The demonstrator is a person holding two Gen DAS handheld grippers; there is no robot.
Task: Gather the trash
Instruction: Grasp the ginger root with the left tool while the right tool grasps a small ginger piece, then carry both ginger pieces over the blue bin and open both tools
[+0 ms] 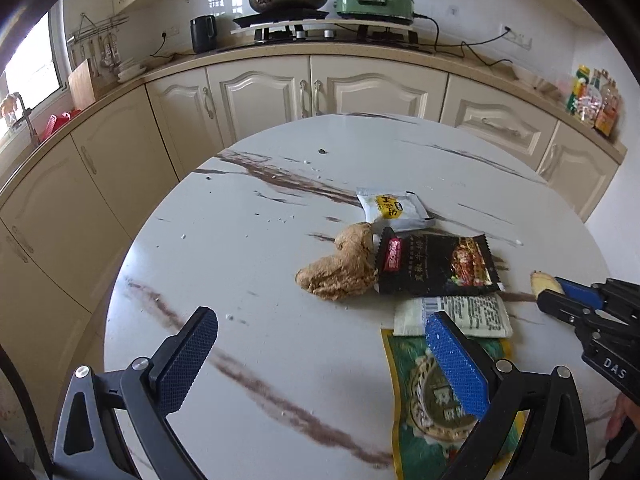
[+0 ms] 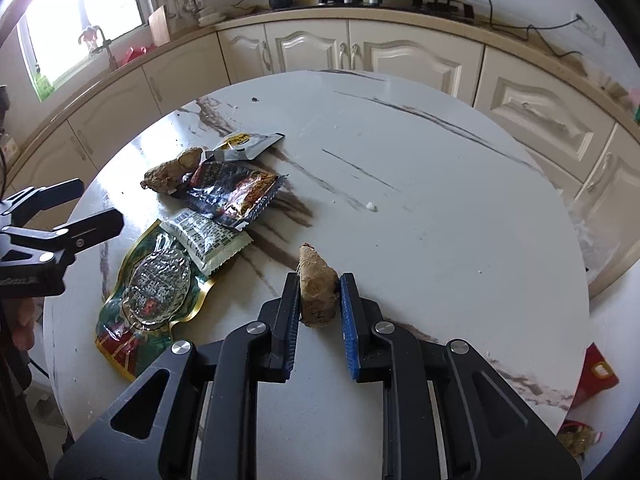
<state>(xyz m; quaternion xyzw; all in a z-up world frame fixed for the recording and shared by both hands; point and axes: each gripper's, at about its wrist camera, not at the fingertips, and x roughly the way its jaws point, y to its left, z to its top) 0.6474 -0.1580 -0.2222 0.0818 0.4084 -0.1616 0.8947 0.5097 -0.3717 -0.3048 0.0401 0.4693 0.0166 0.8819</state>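
Here the right gripper (image 2: pixel 319 280) clamps a small tan ginger stub (image 2: pixel 317 290); lifting comes next, while the left gripper (image 1: pixel 320 344) hangs spread, empty.

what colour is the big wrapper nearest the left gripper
Green with a gold edge, on the big wrapper; clearest in the right wrist view.

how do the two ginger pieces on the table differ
The big ginger piece lies free on the table, beside the black wrapper; the small ginger piece sits between the right gripper's pads, which press on it. The big ginger piece is lumpy and lobed; the small ginger piece is a short wedge with a cut end. Both are tan and rough-skinned.
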